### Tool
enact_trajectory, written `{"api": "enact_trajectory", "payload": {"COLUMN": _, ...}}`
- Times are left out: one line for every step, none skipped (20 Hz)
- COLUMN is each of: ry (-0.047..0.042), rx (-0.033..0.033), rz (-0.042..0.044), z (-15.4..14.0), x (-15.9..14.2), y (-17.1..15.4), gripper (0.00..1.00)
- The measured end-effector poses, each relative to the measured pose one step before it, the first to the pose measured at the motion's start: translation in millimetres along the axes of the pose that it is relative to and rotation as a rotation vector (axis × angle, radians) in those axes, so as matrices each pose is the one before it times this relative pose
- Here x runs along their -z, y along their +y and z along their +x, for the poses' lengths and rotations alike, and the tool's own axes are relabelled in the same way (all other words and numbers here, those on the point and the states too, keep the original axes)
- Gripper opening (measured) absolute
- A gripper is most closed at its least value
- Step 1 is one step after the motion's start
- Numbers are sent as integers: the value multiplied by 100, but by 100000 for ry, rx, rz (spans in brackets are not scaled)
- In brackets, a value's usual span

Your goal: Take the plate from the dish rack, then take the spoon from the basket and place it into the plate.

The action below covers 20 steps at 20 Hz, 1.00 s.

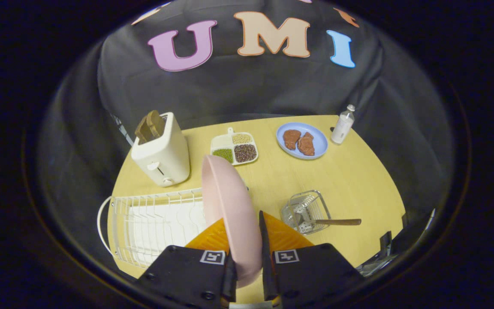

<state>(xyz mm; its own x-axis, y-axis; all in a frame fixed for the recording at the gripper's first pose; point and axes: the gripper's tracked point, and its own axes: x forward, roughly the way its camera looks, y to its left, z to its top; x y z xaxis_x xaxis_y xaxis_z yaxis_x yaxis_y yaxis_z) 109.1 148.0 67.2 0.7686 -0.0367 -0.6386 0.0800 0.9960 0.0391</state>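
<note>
A pink plate (229, 210) stands on edge between my fingers, held above the table and the right end of the white wire dish rack (152, 223). My gripper (246, 234) is shut on the plate's rim, one finger on each face. Right of the fingers a small wire basket (309, 210) lies on the wooden table (358, 184). A spoon (328, 222) rests in it, with its brown handle sticking out to the right.
Beyond the rack stands a cream toaster (161, 152) with toast in it. Farther back are a divided tray of beans (235, 148), a blue plate with two meat pieces (302, 140) and a small white bottle (342, 125).
</note>
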Motion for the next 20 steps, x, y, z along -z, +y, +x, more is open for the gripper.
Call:
{"api": "enact_trajectory", "payload": {"ry": -1800, "rx": -129, "rz": 2393, "z": -701, "x": -557, "y": -656, "gripper": 27}}
{"api": "enact_trajectory", "payload": {"ry": -1940, "rx": -408, "rz": 2918, "z": -801, "x": -431, "y": -568, "gripper": 27}}
{"api": "enact_trajectory", "payload": {"ry": -2048, "rx": -503, "rz": 3077, "z": -750, "x": -482, "y": -652, "gripper": 27}}
{"api": "enact_trajectory", "payload": {"ry": -2241, "rx": -707, "rz": 2837, "z": -803, "x": -468, "y": -644, "gripper": 27}}
{"api": "enact_trajectory", "payload": {"ry": -2332, "rx": 188, "rz": 3154, "z": -869, "x": -469, "y": -793, "gripper": 27}}
{"api": "enact_trajectory", "payload": {"ry": -2668, "rx": 1124, "rz": 3131, "z": -724, "x": -362, "y": -1151, "gripper": 27}}
{"api": "enact_trajectory", "payload": {"ry": -2584, "rx": 1526, "rz": 2738, "z": -818, "x": -320, "y": -1208, "gripper": 27}}
{"api": "enact_trajectory", "payload": {"ry": -2283, "rx": 1321, "rz": 2802, "z": -930, "x": -97, "y": -1208, "gripper": 27}}
{"api": "enact_trajectory", "payload": {"ry": -2092, "rx": 887, "rz": 2956, "z": -893, "x": 17, "y": -1183, "gripper": 27}}
{"api": "enact_trajectory", "payload": {"ry": -1743, "rx": 655, "rz": 3488, "z": -786, "x": 296, "y": -1021, "gripper": 27}}
{"api": "enact_trajectory", "payload": {"ry": -1774, "rx": 319, "rz": 3521, "z": -787, "x": 210, "y": -1013, "gripper": 27}}
{"api": "enact_trajectory", "payload": {"ry": -1883, "rx": 183, "rz": 3529, "z": -789, "x": 326, "y": -952, "gripper": 27}}
{"api": "enact_trajectory", "payload": {"ry": -1765, "rx": 340, "rz": 3513, "z": -796, "x": 209, "y": -983, "gripper": 27}}
{"api": "enact_trajectory", "payload": {"ry": -1239, "rx": 699, "rz": 3137, "z": -693, "x": 334, "y": -1072, "gripper": 27}}
{"api": "enact_trajectory", "payload": {"ry": -767, "rx": 1436, "rz": 3495, "z": -600, "x": 345, "y": -1205, "gripper": 27}}
{"api": "enact_trajectory", "payload": {"ry": -511, "rx": 1351, "rz": 2784, "z": -530, "x": 434, "y": -1255, "gripper": 27}}
{"api": "enact_trajectory", "payload": {"ry": 170, "rx": 1925, "rz": 2920, "z": -382, "x": 521, "y": -1397, "gripper": 27}}
{"api": "enact_trajectory", "payload": {"ry": 137, "rx": 1929, "rz": 2229, "z": -124, "x": 567, "y": -1283, "gripper": 27}}
{"api": "enact_trajectory", "payload": {"ry": 462, "rx": 2388, "rz": 2376, "z": -104, "x": 562, "y": -1585, "gripper": 27}}
{"api": "enact_trajectory", "payload": {"ry": 659, "rx": 2373, "rz": 1959, "z": 188, "x": 589, "y": -1372, "gripper": 27}}
